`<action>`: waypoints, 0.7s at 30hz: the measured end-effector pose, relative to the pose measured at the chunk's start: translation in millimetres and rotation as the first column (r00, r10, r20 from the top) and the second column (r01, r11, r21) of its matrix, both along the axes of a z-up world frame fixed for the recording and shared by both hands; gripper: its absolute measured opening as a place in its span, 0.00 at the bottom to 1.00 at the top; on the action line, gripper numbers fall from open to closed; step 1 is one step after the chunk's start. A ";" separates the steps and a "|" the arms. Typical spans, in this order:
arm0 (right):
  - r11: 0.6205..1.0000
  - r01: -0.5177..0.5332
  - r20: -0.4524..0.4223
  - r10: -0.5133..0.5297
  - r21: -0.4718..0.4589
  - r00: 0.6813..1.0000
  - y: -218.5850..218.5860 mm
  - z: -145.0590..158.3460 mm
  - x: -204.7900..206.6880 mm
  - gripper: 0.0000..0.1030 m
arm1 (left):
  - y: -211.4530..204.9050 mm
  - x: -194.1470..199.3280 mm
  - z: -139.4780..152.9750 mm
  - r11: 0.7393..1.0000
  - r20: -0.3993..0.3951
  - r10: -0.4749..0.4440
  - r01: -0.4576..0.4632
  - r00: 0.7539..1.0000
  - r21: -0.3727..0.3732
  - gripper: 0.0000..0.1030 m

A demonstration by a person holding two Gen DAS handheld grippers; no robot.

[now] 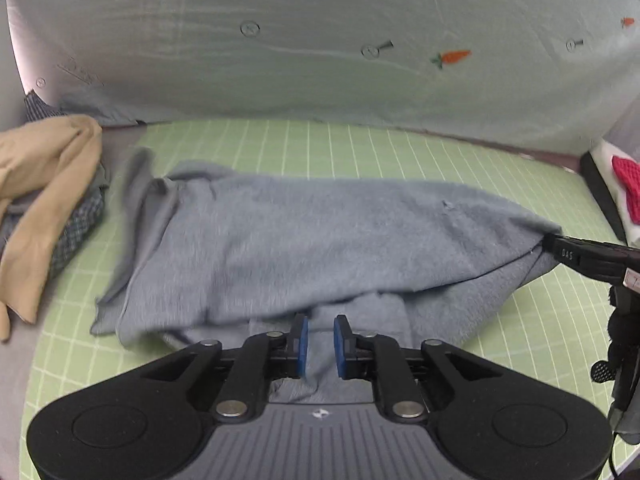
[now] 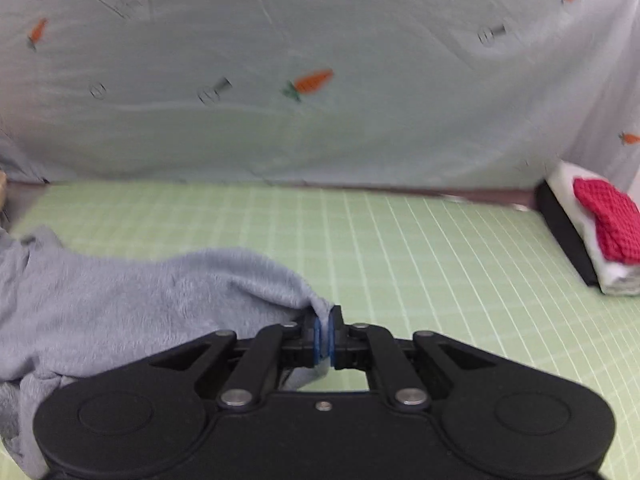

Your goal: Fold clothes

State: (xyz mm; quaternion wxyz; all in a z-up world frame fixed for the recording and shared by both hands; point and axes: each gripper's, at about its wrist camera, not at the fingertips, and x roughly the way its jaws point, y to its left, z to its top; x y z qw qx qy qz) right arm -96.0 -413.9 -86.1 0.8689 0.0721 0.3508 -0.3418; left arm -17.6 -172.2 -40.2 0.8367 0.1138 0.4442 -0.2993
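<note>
Between the parted left tongs [image 1: 321, 340] lies the grey garment [image 1: 304, 236]; right tongs [image 2: 324, 338] pinch its corner.

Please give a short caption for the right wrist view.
Right gripper pinches an edge of the gray-blue garment above the green grid mat.

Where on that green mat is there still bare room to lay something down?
Bare green mat runs between the grey garment and the carrot-print backdrop, and right toward the folded stack with the red cloth. The left edge is crowded by a tan and checked clothes pile.
</note>
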 end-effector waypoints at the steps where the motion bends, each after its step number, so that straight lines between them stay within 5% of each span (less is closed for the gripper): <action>1: 1.000 0.016 -0.036 -0.016 0.017 0.999 -13.3 -8.2 -14.1 0.08 | -0.3 -6.8 -7.0 1.000 -0.020 0.021 -0.021 1.000 0.015 0.20; 9: 0.998 -0.039 -0.049 0.042 0.048 0.998 -19.7 -27.3 -43.1 0.36 | 18.9 -5.8 -27.6 0.975 -0.059 0.204 -0.197 0.977 0.102 0.41; 13: 0.991 -0.127 -0.027 0.129 0.051 0.991 1.4 -27.0 -23.0 0.48 | 26.5 6.9 -31.8 0.971 -0.059 0.229 -0.224 0.972 0.087 0.64; 21: 0.924 -0.370 -0.112 0.380 0.099 0.918 60.7 -62.7 33.0 0.57 | 23.5 37.4 -53.0 0.973 -0.149 0.230 -0.229 0.962 0.025 0.73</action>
